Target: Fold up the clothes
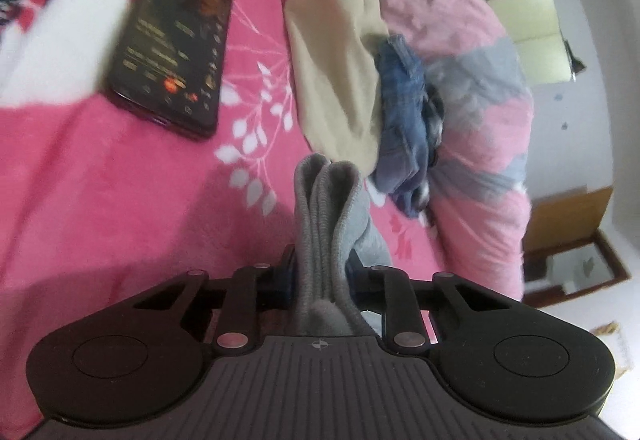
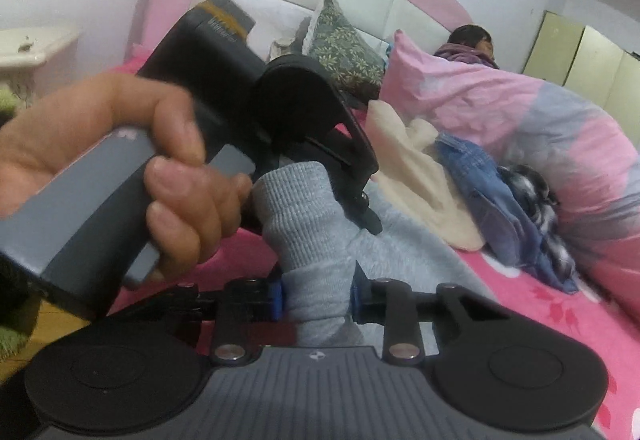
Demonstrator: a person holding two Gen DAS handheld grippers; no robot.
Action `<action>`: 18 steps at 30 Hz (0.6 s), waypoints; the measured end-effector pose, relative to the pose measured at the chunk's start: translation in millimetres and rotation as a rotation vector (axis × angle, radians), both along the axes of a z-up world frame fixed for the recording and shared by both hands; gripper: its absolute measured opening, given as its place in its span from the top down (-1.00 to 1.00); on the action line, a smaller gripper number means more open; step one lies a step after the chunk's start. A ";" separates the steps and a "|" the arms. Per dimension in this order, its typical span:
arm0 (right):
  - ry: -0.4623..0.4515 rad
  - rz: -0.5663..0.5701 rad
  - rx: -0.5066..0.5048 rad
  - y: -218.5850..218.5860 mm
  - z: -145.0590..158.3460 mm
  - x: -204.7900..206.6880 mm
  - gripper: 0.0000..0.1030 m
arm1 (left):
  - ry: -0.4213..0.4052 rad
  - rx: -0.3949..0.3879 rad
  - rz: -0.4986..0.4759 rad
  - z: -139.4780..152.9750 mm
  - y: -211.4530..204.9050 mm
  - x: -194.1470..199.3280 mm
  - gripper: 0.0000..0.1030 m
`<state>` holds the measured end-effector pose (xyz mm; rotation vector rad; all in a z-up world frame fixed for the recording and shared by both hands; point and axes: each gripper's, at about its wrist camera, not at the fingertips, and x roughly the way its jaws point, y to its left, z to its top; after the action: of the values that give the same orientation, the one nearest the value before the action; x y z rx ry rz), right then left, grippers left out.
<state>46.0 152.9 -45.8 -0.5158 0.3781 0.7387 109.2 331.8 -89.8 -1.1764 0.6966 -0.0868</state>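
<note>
Fabric, grey and ribbed, bunched between both grippers above a pink bed (image 1: 100, 180). Left gripper (image 1: 320, 272) clamped narrow on a folded ridge of the grey garment (image 1: 326, 208), two thick ribbed folds standing up past the fingers (image 1: 286, 280). Right gripper (image 2: 318, 294) likewise pinched on the same grey garment (image 2: 308, 200), blue pads pressing the cloth from both sides. Seen from the right wrist: left hand (image 2: 120, 160) wrapped around the grey handle of the left gripper (image 2: 356, 208), just ahead and touching the cloth; rest of the garment trailing down onto the bed (image 2: 560, 300).

Beyond, against a pink-and-grey quilt (image 1: 460, 40): cream garment (image 1: 332, 72) lying crumpled, blue denim piece (image 1: 404, 120) bunched right beside it, touching. Same pile from the right wrist: cream garment (image 2: 420, 176), blue denim piece (image 2: 492, 192), plus a black-and-white checked cloth (image 2: 536, 184) tucked against the quilt (image 2: 520, 112).

Dark phone (image 1: 176, 40) flat on the bed with screen lit, well left of the pile. Patterned pillow (image 2: 344, 44) propped at the headboard (image 2: 280, 0). Person's dark-haired head (image 2: 472, 40) above the quilt's far end.
</note>
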 end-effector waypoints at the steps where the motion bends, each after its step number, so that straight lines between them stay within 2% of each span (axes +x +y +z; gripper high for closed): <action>1: 0.011 0.005 0.017 2.1 4.6 -0.8 0.40 | 0.003 -0.007 -0.002 4.0 5.3 -2.9 0.59; 7: 0.077 0.074 0.134 15.4 30.1 -4.2 0.40 | 0.006 0.050 0.034 43.0 33.3 -21.7 0.59; 12: 0.150 0.150 0.255 31.9 53.3 -2.7 0.41 | 0.011 0.057 0.133 75.1 58.5 -43.6 0.59; 14: 0.171 0.163 0.306 30.4 59.4 -3.3 0.41 | 0.020 0.079 0.152 87.7 57.2 -47.4 0.59; 18: 0.212 0.146 0.406 0.7 63.4 -2.1 0.41 | 0.041 0.188 0.128 112.6 26.4 -44.7 0.58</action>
<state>43.9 153.6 17.5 -0.0820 0.3767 0.9874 64.4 358.3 22.8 -1.0418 0.6495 0.1086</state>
